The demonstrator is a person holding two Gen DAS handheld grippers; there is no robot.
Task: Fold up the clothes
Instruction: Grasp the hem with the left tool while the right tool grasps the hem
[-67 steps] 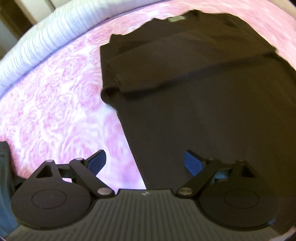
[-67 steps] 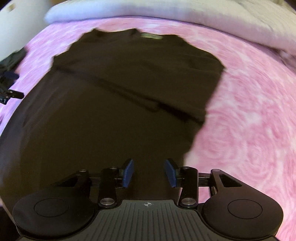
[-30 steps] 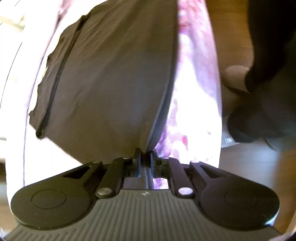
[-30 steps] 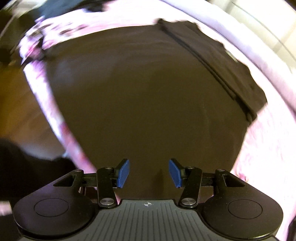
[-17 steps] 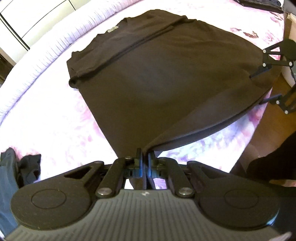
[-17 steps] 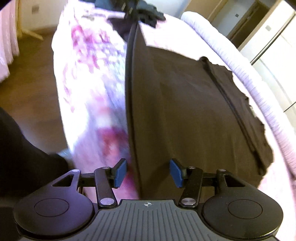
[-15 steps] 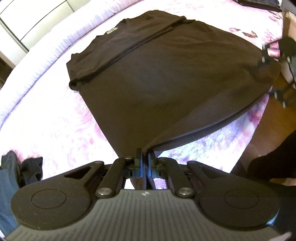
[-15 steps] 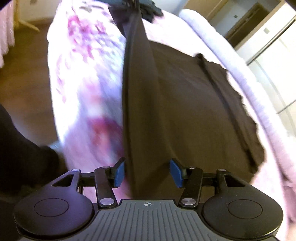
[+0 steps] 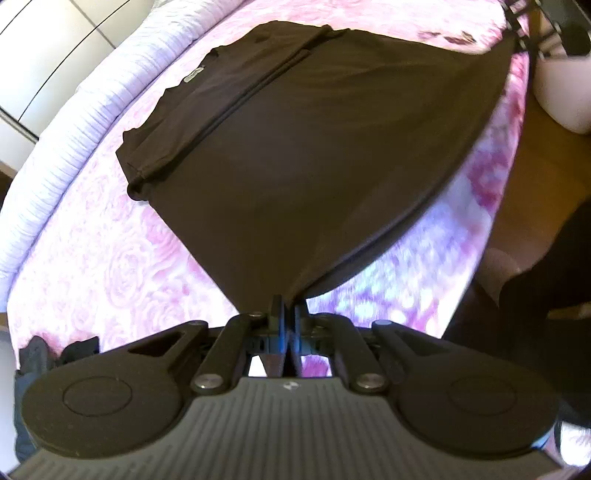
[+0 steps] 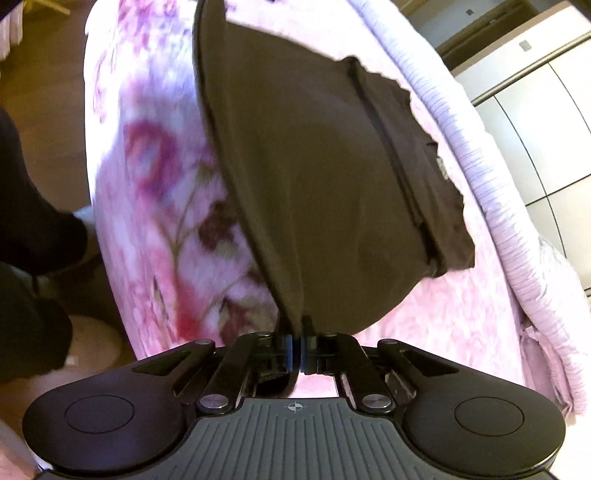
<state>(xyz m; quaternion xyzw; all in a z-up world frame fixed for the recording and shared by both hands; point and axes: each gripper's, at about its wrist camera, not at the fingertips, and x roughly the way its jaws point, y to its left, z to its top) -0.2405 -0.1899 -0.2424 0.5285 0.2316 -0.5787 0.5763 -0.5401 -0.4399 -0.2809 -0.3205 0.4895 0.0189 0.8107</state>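
A dark brown T-shirt [image 9: 314, 147] lies on the pink floral bedspread [image 9: 110, 258], sleeves folded in and neck label at the far end. My left gripper [image 9: 286, 314] is shut on one corner of the bottom hem, lifted off the bed. In the right wrist view the shirt [image 10: 332, 166] runs away from my right gripper [image 10: 295, 332], whose jaws are closing tight, blue pads pressing the other hem corner. The hem hangs as a taut edge between the two grippers. The right gripper [image 9: 521, 29] also shows small at the top right of the left wrist view.
A white ribbed quilt [image 9: 74, 110] lines the bed's far side, with wardrobe doors [image 10: 535, 92] behind. Dark clothes [image 9: 37, 354] lie near the left gripper. Wooden floor [image 9: 535, 184] and the person's dark-clad legs [image 10: 29, 221] are at the bed's near edge.
The right gripper's jaws, open around the hem half a second ago, have shut on it. The left gripper kept its grip and the hem now stretches lifted between both.
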